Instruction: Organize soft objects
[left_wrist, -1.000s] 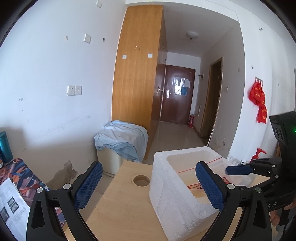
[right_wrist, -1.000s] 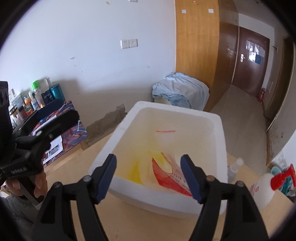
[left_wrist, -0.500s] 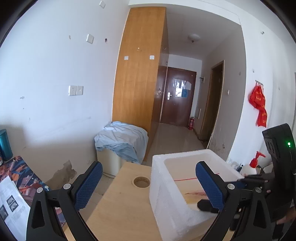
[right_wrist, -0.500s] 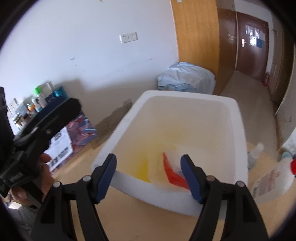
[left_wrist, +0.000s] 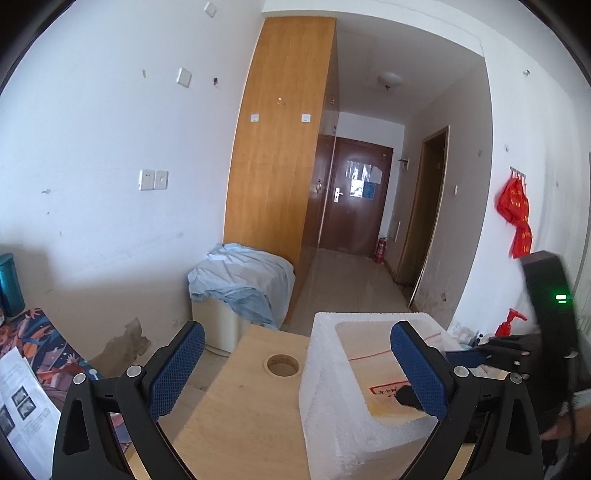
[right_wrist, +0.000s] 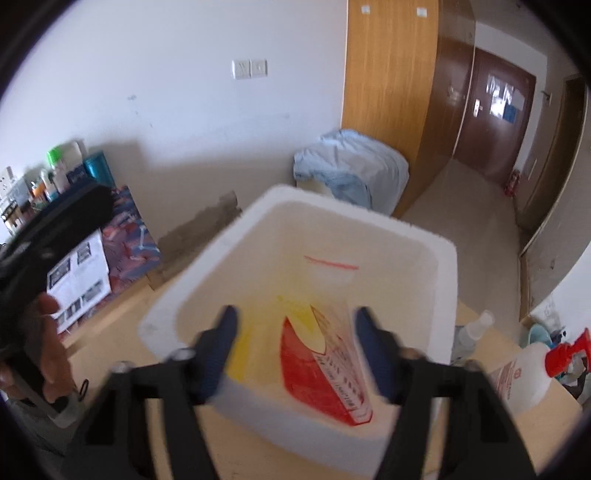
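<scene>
A white foam box (right_wrist: 207, 258) sits on a light wooden table (left_wrist: 240, 417). Inside it lies a clear plastic bag (right_wrist: 325, 354) printed in red and yellow, resting on the box floor.

The right gripper (right_wrist: 295, 328) hangs over the near rim of the box, its blue-padded fingers spread wide on either side of the bag, holding nothing. This view is blurred.

The left gripper (left_wrist: 295, 365) is also wide open and empty, held beside the box; its right finger (left_wrist: 417, 373) overlaps the box opening in view, its left finger over the floor beyond the table edge. A round hole (left_wrist: 283, 364) in the tabletop lies just beside the box. A white pump bottle (right_wrist: 521, 373) with a red top stands near the box.
</scene>
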